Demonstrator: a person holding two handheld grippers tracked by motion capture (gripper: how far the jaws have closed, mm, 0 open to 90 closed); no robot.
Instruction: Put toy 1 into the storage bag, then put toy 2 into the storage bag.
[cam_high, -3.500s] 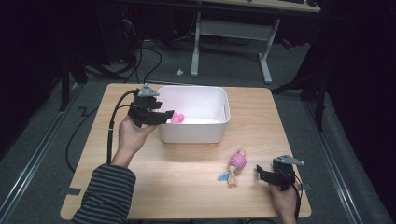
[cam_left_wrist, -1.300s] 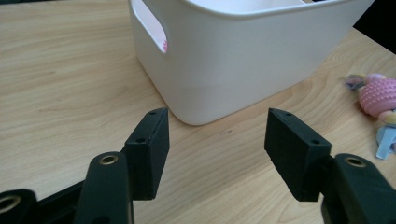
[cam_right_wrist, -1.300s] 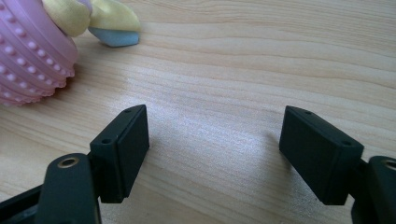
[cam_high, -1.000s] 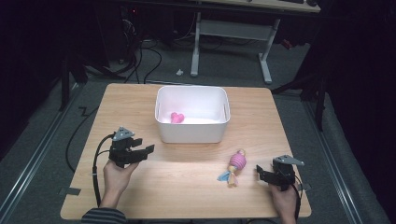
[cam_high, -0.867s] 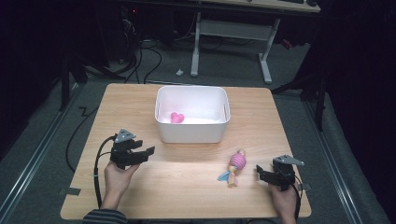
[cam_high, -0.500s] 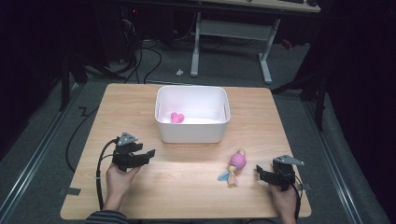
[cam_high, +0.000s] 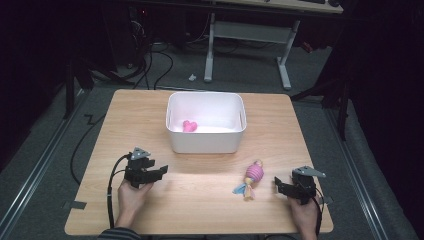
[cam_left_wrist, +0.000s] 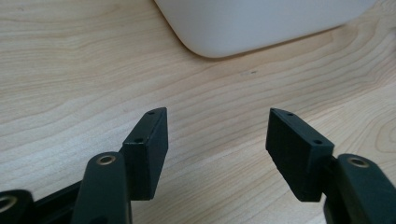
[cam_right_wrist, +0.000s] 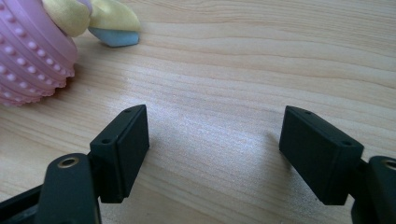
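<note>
The left gripper (cam_high: 161, 170) sits low over the wooden table (cam_high: 125, 115), held in the person's left hand (cam_high: 131, 195), its jaws spread wide with nothing but bare wood between them. Just ahead of those jaws and a little to their right stands the white bin (cam_high: 206, 145); its rounded lower corner fills the top of the left gripper view (cam_left_wrist: 261, 23). Inside the bin lies a small pink thing (cam_high: 189, 126), too small from above to name with any certainty, perhaps a soft toy.

The right gripper (cam_high: 276, 186) rests near the table's front right corner, jaws likewise parted and empty. Just beyond its jaw tips, off to their left, lies a pink ribbed toy (cam_right_wrist: 28, 51) with yellow and blue tails (cam_right_wrist: 112, 23), close to the jaws but not touching them. From above, that toy (cam_high: 252, 175) lies flat on the wood between the two grippers, far nearer the right one.
</note>
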